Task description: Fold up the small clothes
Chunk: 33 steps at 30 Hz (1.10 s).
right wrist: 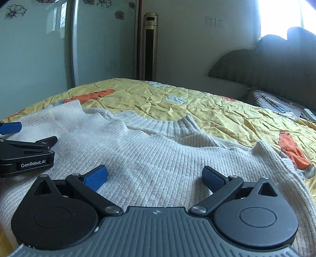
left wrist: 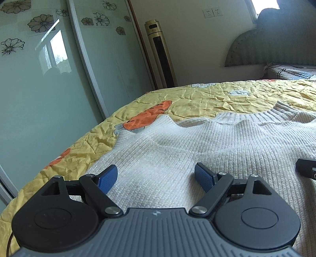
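The cream ribbed-knit sweater (left wrist: 197,150) lies spread flat on the bed, over a yellow quilt (left wrist: 207,96) printed with orange carrots, its ribbed collar (right wrist: 173,126) pointing toward the far wall. Much of it is cut off: the hem and lower body run under both tool housings and out of the bottom of each view, and in the left wrist view the right shoulder leaves the frame. In the right wrist view a sleeve or shoulder (right wrist: 276,164) bunches near the quilt's right side, and its end cannot be made out. The left tool (left wrist: 156,176) is released, its blue pads spread wide over bare knit with nothing between them. The right tool (right wrist: 155,176) is likewise released and wide apart above the chest of the sweater. Whether any pad touches the cloth cannot be told. Each tool shows only partly at the edge of the other's view. The near left edge of the quilt drops off beside the mirrored wardrobe door (left wrist: 39,89); beyond the collar lies open quilt up to a tower fan (left wrist: 160,53) and the padded headboard (right wrist: 266,65). The bright window (right wrist: 280,15) washes out the far right corner.
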Tool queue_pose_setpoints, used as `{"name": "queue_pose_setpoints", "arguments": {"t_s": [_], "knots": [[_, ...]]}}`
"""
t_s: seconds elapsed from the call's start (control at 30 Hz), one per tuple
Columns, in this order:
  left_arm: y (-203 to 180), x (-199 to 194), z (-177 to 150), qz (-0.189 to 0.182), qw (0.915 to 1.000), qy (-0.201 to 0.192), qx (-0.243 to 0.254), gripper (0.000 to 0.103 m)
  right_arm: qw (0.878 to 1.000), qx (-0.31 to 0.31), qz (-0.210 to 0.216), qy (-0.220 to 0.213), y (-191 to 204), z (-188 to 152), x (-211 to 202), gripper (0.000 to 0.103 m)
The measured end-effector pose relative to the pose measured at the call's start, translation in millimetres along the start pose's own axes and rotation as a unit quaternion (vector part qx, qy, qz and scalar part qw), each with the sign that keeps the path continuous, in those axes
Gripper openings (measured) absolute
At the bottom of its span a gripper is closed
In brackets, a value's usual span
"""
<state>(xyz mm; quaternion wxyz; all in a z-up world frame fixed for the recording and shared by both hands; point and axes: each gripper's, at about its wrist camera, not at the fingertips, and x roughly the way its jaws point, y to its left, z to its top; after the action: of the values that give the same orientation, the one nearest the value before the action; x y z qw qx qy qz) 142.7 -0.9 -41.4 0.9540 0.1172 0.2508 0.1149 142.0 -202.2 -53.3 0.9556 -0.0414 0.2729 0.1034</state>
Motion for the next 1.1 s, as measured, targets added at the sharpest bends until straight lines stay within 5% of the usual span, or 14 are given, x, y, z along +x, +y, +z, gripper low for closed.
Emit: {"name": "queue_pose_setpoints", "arguments": {"t_s": [0.53, 1.1], "knots": [[5.5, 1.7, 0.2, -0.007, 0.9999, 0.002, -0.011, 0.087, 1.000, 0.020, 0.007, -0.014, -5.2, -3.5, -4.7, 0.103], [11.0, 2.1, -0.5, -0.017, 0.9994, 0.006, -0.029, 0.089, 0.999, 0.004, -0.034, -0.021, 4.7, -6.2, -9.3, 0.103]]}}
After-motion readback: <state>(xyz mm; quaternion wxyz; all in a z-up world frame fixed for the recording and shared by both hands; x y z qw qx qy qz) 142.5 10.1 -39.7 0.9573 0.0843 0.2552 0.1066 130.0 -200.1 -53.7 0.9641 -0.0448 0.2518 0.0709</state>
